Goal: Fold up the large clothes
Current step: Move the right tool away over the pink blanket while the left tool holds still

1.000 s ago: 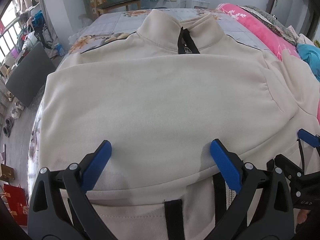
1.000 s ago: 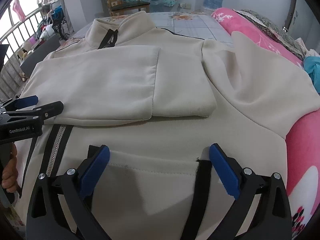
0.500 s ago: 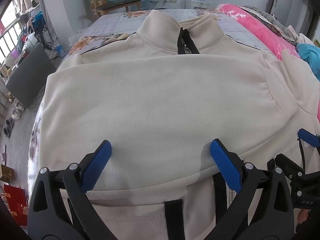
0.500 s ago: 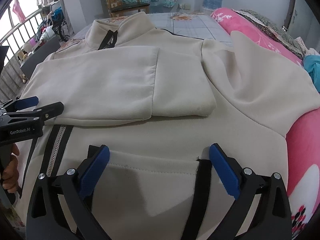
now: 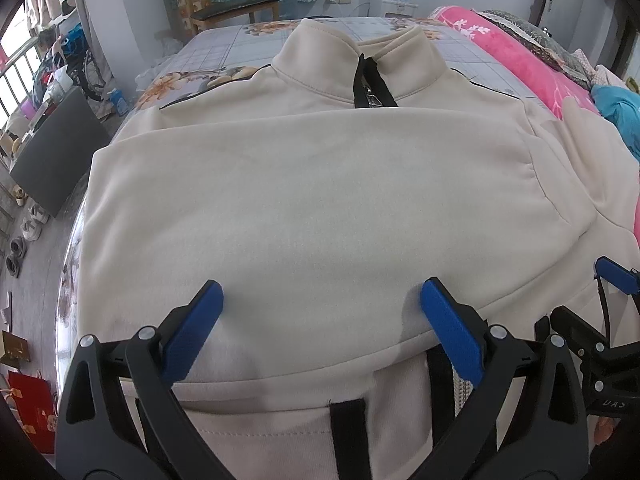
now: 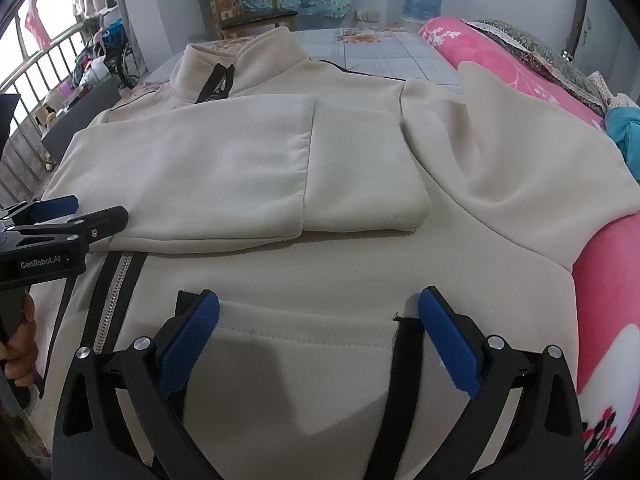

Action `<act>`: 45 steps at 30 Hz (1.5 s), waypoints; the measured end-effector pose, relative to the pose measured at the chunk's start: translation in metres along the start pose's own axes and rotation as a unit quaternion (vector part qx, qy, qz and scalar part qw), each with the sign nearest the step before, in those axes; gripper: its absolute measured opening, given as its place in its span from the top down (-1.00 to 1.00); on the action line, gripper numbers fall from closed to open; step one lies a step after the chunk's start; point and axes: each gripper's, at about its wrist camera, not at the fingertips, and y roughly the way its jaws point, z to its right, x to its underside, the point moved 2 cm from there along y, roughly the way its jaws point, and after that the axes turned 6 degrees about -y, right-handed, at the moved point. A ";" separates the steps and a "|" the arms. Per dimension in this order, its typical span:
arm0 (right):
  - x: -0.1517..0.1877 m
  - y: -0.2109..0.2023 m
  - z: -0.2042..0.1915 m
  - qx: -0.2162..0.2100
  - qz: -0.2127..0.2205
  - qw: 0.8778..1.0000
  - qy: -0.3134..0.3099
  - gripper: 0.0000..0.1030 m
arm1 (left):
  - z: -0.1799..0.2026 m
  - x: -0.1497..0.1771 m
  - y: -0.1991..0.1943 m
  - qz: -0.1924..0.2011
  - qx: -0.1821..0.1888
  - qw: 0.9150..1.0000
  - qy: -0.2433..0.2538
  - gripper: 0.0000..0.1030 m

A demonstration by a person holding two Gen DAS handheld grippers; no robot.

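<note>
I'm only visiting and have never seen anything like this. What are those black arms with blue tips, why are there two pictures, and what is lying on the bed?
There is no robot here. A person holds two hand-held grippers, one in each hand, and each carries a wide-angle camera that looks forward along its two fingers. One picture comes from the left gripper, the other from the right gripper. The blue pieces are the finger pads. Both grippers are open and hold nothing. On the bed lies a cream zip jacket, collar away from the cameras. One sleeve is already folded across the chest; the other sleeve lies out toward the pink blanket.
</note>
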 end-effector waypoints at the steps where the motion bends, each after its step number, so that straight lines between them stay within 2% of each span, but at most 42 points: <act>1: 0.000 0.000 0.000 0.000 0.000 1.000 0.000 -0.88 | 0.000 0.000 0.000 0.000 0.000 1.000 0.000 -0.87; 8: 0.000 0.000 0.000 -0.001 0.000 1.000 -0.002 -0.88 | 0.000 0.001 -0.001 0.004 0.001 1.000 0.000 -0.87; 12: -0.004 0.001 0.000 -0.002 -0.018 1.000 -0.006 -0.88 | 0.000 0.002 -0.002 0.007 0.002 1.000 0.000 -0.87; 14: -0.007 -0.001 0.002 -0.015 -0.029 0.999 -0.010 -0.88 | 0.000 0.002 -0.002 0.010 0.002 1.000 0.000 -0.87; 16: -0.011 -0.011 0.011 -0.033 -0.020 0.999 0.002 -0.88 | 0.000 0.002 -0.002 0.011 0.002 1.000 0.000 -0.87; 21: -0.028 -0.049 0.074 -0.041 0.020 0.998 0.050 -0.88 | -0.001 0.003 -0.003 0.011 0.002 1.000 0.000 -0.87; 26: -0.033 -0.073 0.189 -0.018 0.035 0.988 0.150 -0.88 | 0.000 0.003 -0.003 0.013 0.002 1.000 0.000 -0.87; 30: -0.025 -0.073 0.290 -0.007 0.039 0.966 0.257 -0.82 | 0.000 0.003 -0.004 0.015 0.002 1.000 0.001 -0.87; 33: -0.013 -0.066 0.363 -0.011 0.047 0.935 0.352 -0.68 | -0.001 0.003 -0.004 0.018 0.003 1.000 0.002 -0.87; 38: 0.005 -0.047 0.433 -0.011 0.065 0.895 0.440 -0.48 | -0.001 0.005 -0.005 0.026 0.003 1.000 0.000 -0.87; 42: 0.012 -0.025 0.461 -0.005 0.059 0.881 0.469 -0.28 | -0.001 0.006 -0.005 0.029 0.002 1.000 -0.001 -0.87; 45: 0.009 -0.014 0.474 0.000 0.070 0.881 0.468 -0.24 | -0.001 0.007 -0.005 0.030 0.001 1.000 -0.002 -0.87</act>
